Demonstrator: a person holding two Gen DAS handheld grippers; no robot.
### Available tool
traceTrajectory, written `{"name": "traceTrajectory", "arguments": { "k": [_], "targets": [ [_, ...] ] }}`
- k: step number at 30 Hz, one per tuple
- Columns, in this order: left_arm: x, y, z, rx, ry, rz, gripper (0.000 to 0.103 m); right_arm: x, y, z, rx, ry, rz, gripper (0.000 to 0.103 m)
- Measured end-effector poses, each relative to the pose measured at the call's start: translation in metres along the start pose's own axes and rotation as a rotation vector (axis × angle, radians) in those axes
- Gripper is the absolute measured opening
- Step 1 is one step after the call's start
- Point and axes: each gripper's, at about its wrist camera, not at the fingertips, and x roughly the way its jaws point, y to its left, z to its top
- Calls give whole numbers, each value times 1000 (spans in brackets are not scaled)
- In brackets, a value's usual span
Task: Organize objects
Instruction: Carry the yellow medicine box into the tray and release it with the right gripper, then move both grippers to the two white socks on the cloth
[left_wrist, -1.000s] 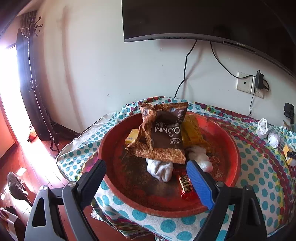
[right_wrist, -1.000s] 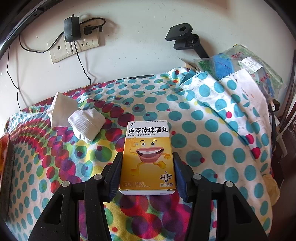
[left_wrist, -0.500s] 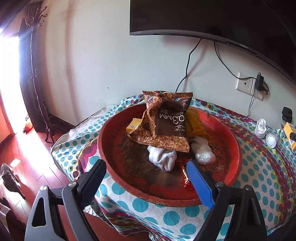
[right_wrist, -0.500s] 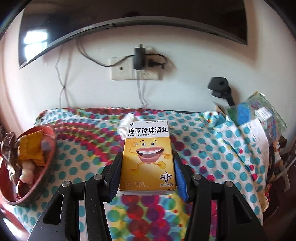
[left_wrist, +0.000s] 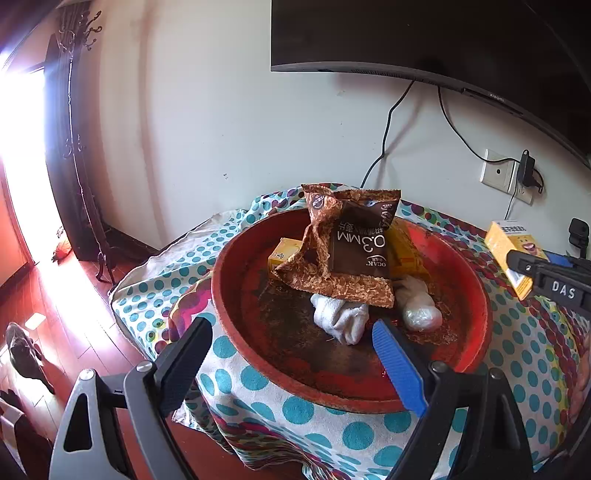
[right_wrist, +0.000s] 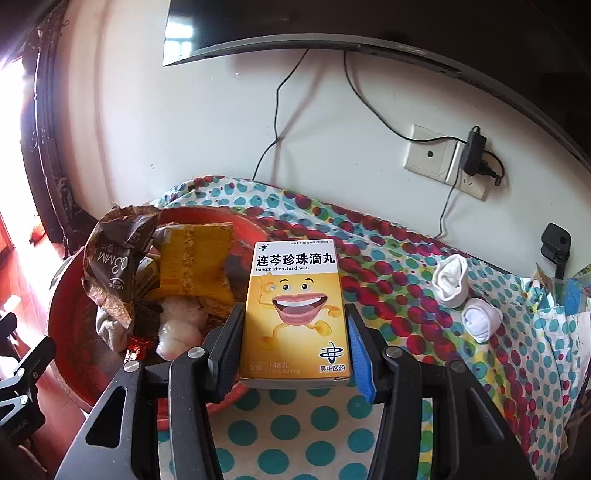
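My right gripper (right_wrist: 295, 332) is shut on a yellow medicine box (right_wrist: 295, 310) and holds it above the table beside the red tray (right_wrist: 61, 302); box and gripper also show in the left wrist view (left_wrist: 504, 245). The red tray (left_wrist: 476, 325) holds a brown snack bag (left_wrist: 351, 251), a yellow packet (right_wrist: 195, 254), a small yellow box (left_wrist: 282, 254) and two white sock balls (left_wrist: 340, 319). My left gripper (left_wrist: 291, 350) is open and empty at the tray's near rim. Two white rolled socks (right_wrist: 465, 295) lie on the dotted cloth to the right.
The table wears a polka-dot cloth (right_wrist: 406, 236) and stands against a white wall with a socket and plug (right_wrist: 454, 162) under a TV (left_wrist: 424, 40). A black clamp (right_wrist: 556, 245) and bagged clutter (right_wrist: 565, 291) sit at the right edge. A coat stand (left_wrist: 74, 129) is left.
My right gripper has carried the medicine box left toward the red tray, which has come into its view. My left gripper has drawn back a little from the tray.
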Motion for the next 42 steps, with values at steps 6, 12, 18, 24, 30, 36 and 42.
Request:
{"name": "traceTrajectory", "arguments": {
  "k": [6, 12, 18, 24, 30, 36, 42],
  "targets": [
    [3, 3, -1, -9, 10, 1, 91, 21, 37, -1, -49, 47, 30, 48],
    [7, 4, -3, -12, 18, 4, 91, 38, 43, -9, -50, 91, 32, 48],
    [9, 6, -3, -17, 20, 6, 91, 53, 49, -15, -42, 132, 38, 48],
    [11, 6, -3, -20, 25, 10, 91, 52, 56, -16, -56, 133, 57, 48],
    [8, 3, -3, -14, 16, 9, 91, 55, 68, -19, -38, 177, 156, 49],
    [9, 6, -5, -16, 12, 21, 91, 37, 69, -20, -33, 137, 243, 54],
    [8, 2, -6, -3, 6, 25, 91, 6, 16, -17, 23, 23, 113, 82]
  ]
}}
